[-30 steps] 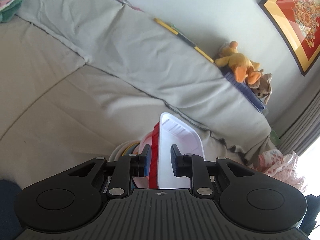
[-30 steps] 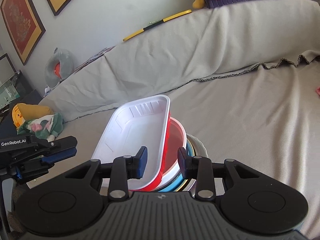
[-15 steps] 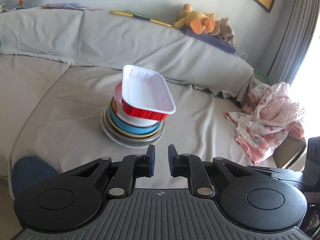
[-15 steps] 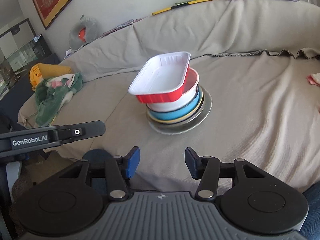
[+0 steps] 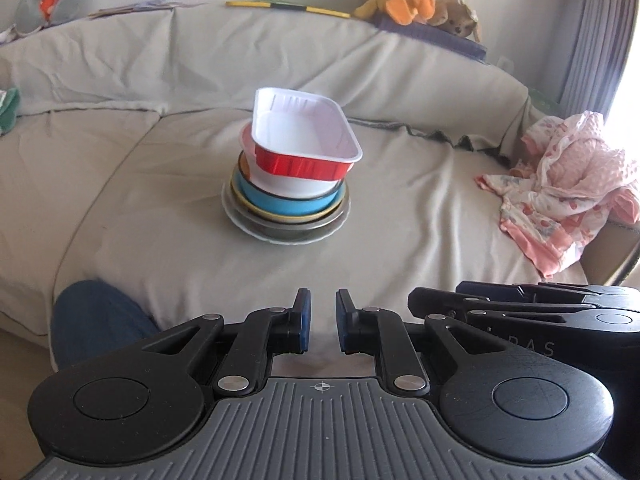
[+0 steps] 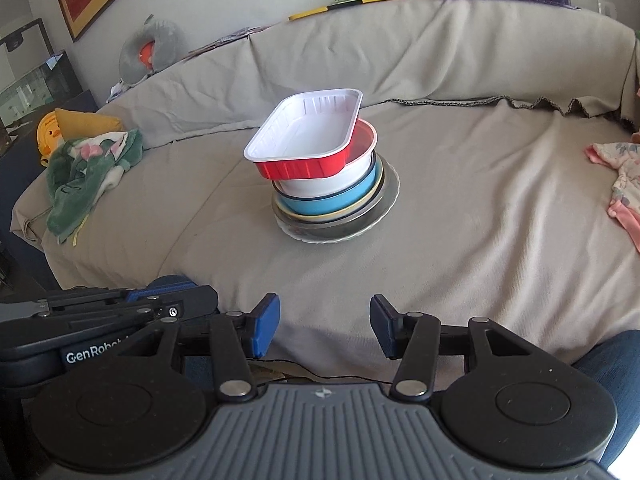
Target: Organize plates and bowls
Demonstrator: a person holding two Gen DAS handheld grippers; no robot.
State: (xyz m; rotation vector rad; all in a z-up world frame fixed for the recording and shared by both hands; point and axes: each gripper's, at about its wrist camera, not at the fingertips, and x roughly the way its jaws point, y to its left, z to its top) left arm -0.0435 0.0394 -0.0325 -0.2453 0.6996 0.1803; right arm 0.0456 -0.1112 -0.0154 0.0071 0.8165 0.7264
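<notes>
My left gripper (image 5: 322,322) is nearly pressed together, my right gripper (image 6: 324,326) spread, both empty; the red-and-white rectangular foil tray (image 5: 306,142) sits seemingly tilted atop the stacked bowls (image 5: 286,196) ahead.

Before me spreads a grey-covered sofa (image 5: 400,264). I see pink clothing (image 5: 560,196) crumpled at its right end, green cloth (image 6: 86,172) at its left. Plush toys (image 5: 416,0) lie along the backrest.

The right gripper (image 6: 324,326) hangs empty with jaws parted, well short of the stacked dishes: a red-sided tray (image 6: 304,140) tilted atop nested bowls (image 6: 332,196) on the sofa (image 6: 480,200).
</notes>
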